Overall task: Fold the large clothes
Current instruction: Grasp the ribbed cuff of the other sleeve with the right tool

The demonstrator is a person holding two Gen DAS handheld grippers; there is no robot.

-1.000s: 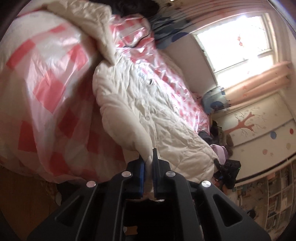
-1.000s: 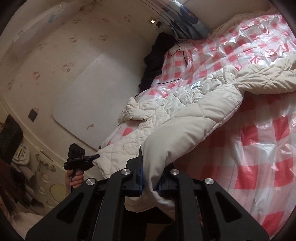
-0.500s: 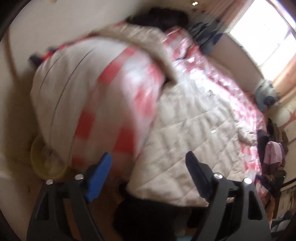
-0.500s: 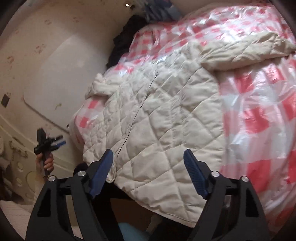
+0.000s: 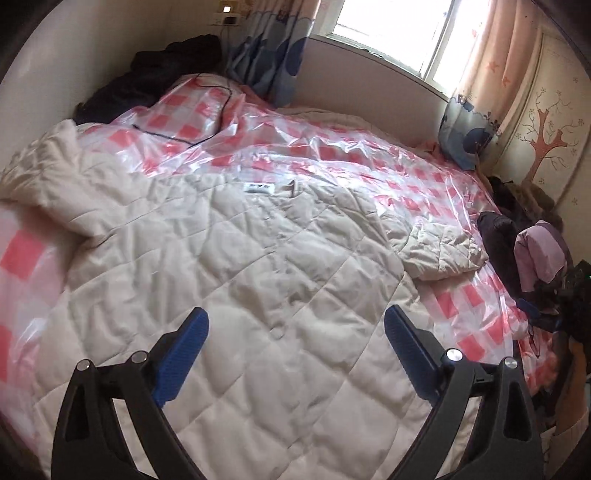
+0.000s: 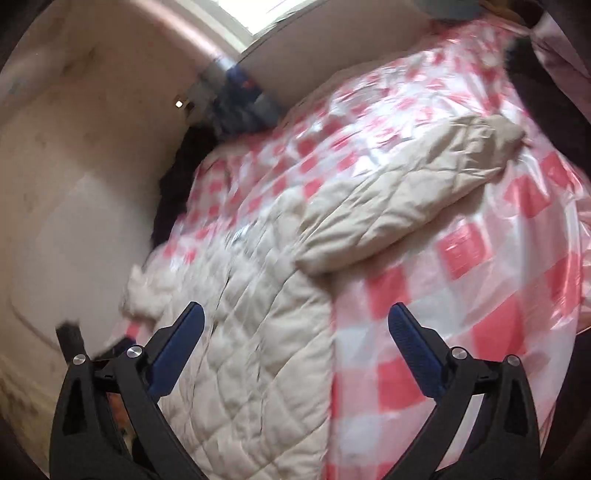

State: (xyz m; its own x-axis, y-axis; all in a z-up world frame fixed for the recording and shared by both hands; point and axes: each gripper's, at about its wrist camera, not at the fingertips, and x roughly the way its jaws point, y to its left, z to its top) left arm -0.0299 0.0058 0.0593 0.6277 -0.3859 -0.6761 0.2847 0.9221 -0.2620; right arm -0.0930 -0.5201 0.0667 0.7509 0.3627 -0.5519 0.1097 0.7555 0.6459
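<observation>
Left wrist view
Left gripper point(image 5: 295, 326): fingers spread wide and opening further, nothing between the blue pads; a second ago pinched shut on a fold of the coat.
Quilted coat point(image 5: 236, 280): cream, now spread flat across the bed, front up, snap buttons along the centre line, collar label toward the far side; a second ago bunched and hanging from the closed fingers.
Left-side sleeve point(image 5: 55, 184): lying out over the bed cover at the left edge.
Right-side sleeve point(image 5: 439, 247): crumpled on the cover beside the coat body.
Bed cover point(image 5: 332, 155): pink-and-white check under clear plastic, coat resting on it.
Dark garment point(image 5: 147, 85): heaped at the far left corner of the bed.
Window point(image 5: 391, 33): bright, curtains either side.
Clothes pile point(image 5: 532, 251): dark and lilac pieces at the right edge of the bed.

Right wrist view (blurred)
Right gripper point(image 6: 295, 325): fingers wide apart and opening further, holding nothing; a second ago clamped on the sleeve.
Quilted coat point(image 6: 258, 350): body lying flat below the fingers, near edge at the foot of the bed.
Sleeve point(image 6: 399, 188): released, stretched out across the bed cover point(image 6: 480, 295) toward the upper right.
</observation>
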